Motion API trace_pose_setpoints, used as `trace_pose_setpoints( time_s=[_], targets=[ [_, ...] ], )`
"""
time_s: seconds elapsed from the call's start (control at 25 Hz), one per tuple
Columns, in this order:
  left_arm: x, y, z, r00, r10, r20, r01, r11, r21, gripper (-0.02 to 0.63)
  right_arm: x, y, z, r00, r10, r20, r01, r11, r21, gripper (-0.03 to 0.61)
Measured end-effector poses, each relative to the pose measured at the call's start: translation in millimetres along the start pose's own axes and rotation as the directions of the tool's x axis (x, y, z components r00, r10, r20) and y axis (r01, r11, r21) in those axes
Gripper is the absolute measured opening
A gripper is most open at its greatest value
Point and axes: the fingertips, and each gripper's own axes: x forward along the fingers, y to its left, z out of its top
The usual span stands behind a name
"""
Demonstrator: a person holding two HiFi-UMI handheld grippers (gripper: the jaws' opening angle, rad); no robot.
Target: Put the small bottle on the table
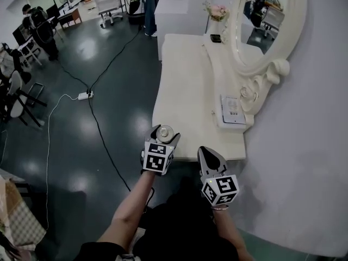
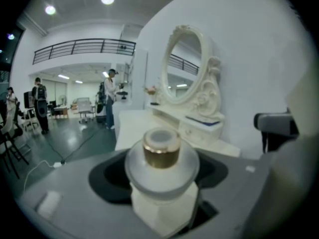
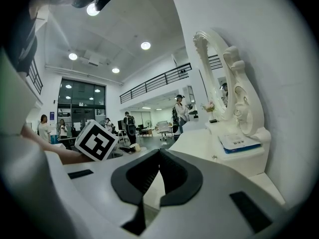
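Note:
A small bottle (image 1: 165, 131) with a frosted white shoulder, a gold collar and a cream body (image 2: 161, 163) stands upright between the jaws of my left gripper (image 1: 163, 138), which is shut on it. The bottle is at the near left corner of the cream dressing table (image 1: 185, 75); I cannot tell whether it touches the top. In the left gripper view the tabletop (image 2: 133, 126) stretches away behind it. My right gripper (image 1: 207, 154) hangs just off the table's front edge, to the right of the left one, shut and empty, its fingertips (image 3: 158, 156) pressed together.
An oval mirror (image 1: 267, 20) in a carved frame stands along the table's right side. A raised shelf below it carries a flat white box (image 1: 232, 111). A flower vase (image 1: 217, 11) and a dark item (image 1: 215, 37) sit at the far end. Cables and a power strip (image 1: 85, 95) lie on the floor to the left.

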Motion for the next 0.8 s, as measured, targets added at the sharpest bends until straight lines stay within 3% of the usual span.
trace_pose_setpoints(
  time_s=[0.8],
  targets=[
    [104,4,-4,0.996,0.005,-0.087,0.000,0.998,0.060,0.341,28,-45,2,0.999,-0.024,-0.028,0.024,1.000,0.016,0.005]
  ],
)
